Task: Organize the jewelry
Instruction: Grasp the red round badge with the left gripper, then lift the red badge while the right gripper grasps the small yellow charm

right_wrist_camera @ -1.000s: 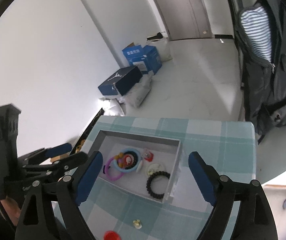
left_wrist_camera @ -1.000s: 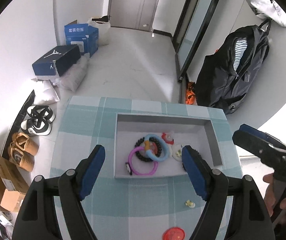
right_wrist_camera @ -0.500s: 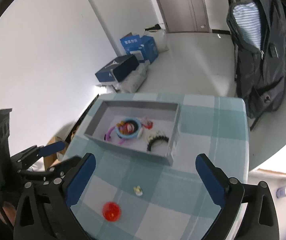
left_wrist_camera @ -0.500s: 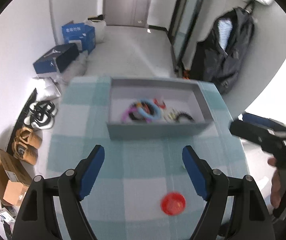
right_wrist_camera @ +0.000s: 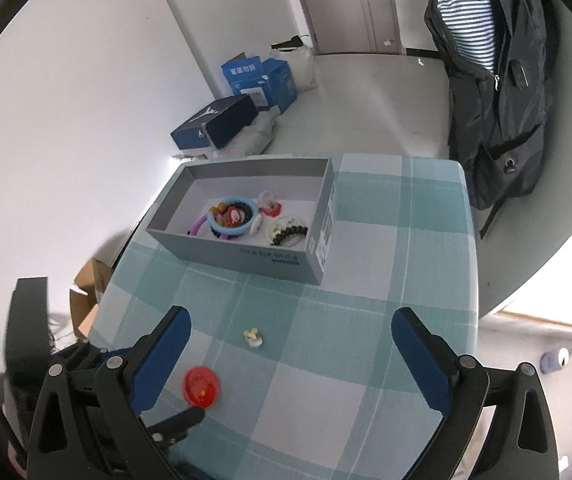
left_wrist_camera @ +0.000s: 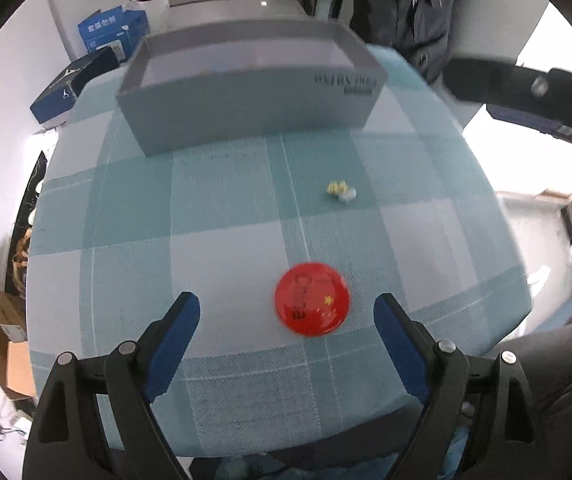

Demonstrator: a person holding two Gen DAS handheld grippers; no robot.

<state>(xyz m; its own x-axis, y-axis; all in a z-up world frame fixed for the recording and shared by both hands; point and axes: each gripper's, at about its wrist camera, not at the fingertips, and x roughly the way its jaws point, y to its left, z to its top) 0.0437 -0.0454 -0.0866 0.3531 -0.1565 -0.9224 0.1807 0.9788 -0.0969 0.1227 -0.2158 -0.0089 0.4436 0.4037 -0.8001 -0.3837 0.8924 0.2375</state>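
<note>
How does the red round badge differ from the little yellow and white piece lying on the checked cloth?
The red round badge is a flat, glossy disc in one colour with a small yellow star; the little yellow and white piece is lumpy and two-toned. The badge looks clearly larger than the piece. The badge lies between the fingers of the open left gripper; the piece lies farther on, nearer the grey box. Both rest loose on the checked cloth, outside the box.

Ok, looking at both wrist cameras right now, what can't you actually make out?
- Left wrist view: the grey box's contents are hidden behind its near wall.
- Left wrist view: the print on the red badge is blurred.
- Both views: the small yellow and white piece is too small to identify.
- Right wrist view: the bracelets overlap, so they cannot be counted.
- Right wrist view: the left gripper is partly hidden behind the right gripper's finger.
</note>
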